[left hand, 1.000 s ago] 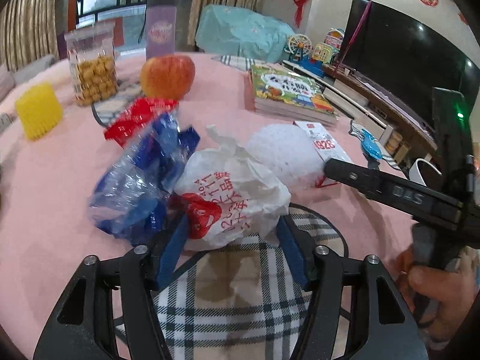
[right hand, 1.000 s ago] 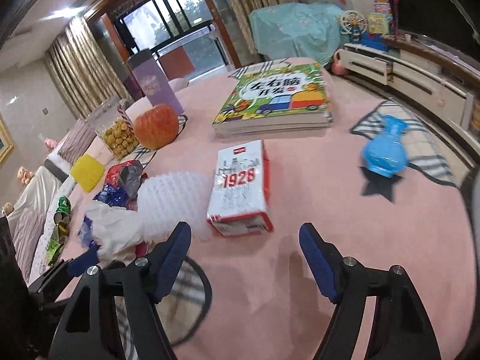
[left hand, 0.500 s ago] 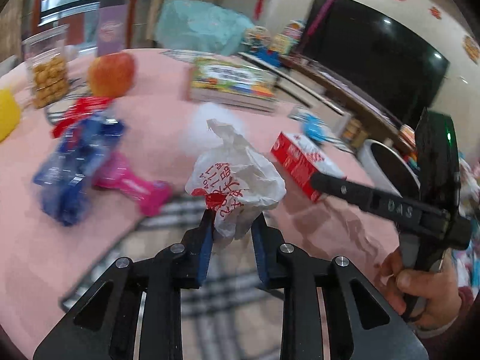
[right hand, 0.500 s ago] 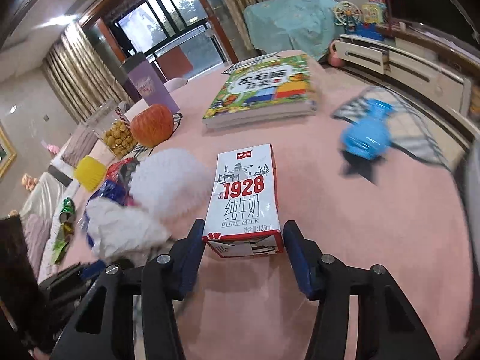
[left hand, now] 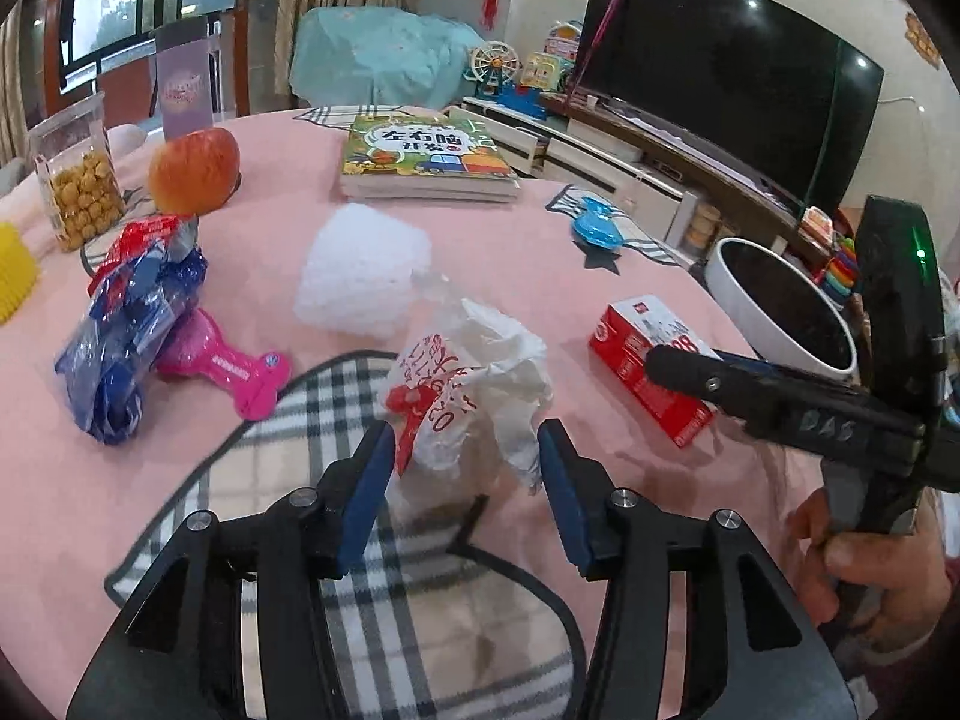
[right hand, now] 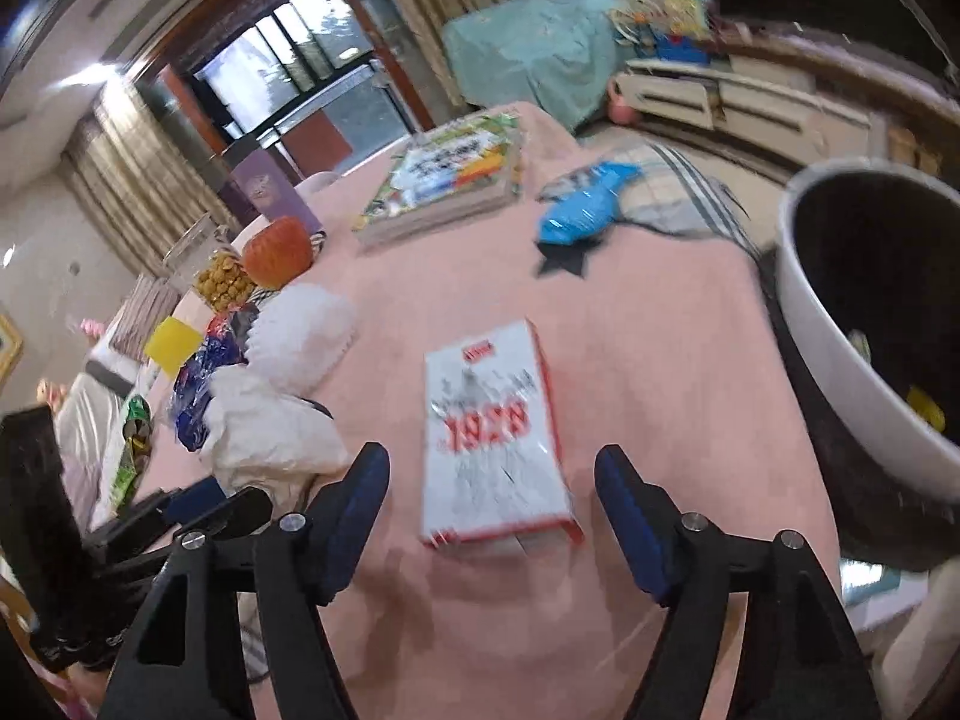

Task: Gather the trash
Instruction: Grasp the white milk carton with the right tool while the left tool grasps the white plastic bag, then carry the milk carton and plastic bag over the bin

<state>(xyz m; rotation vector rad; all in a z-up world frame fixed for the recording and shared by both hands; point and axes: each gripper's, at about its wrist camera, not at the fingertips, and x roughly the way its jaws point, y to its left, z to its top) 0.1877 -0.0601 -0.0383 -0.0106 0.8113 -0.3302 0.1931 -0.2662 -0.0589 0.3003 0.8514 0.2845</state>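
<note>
Item 1: left gripper (left hand: pixel 467 474) is opening, crumpled plastic bag (left hand: pixel 474 384) sitting loose between its jaws on the pink table (left hand: pixel 516 264). Item 2: right gripper (right hand: pixel 492 510) is opening around the milk carton (right hand: pixel 495 432), pads clear. Both are needing firm, centred regrips before lifting toward the white bin (right hand: pixel 840 324).

Both cams ride on the handheld grippers, looking forward and down along the fingers at the pink table (left hand: pixel 540 276) — fisheye, so the edges bend hard. The left one sits low and close over a plaid mat (left hand: pixel 336 396), facing the TV (left hand: pixel 720 78) side of the room, and it catches the right gripper (left hand: pixel 678 366) coming in from the right edge. The right one faces more toward the window (right hand: pixel 312 72) and is tilted and a bit blurry. Both share the middle of the table — the crumpled plastic bag (left hand: pixel 474 384) (right hand: pixel 264 432), the milk carton (left hand: pixel 654 360) (right hand: pixel 492 426), the book (left hand: pixel 420 156) (right hand: pixel 444 180) and the white bin (left hand: pixel 780 312) (right hand: pixel 840 330).
</note>
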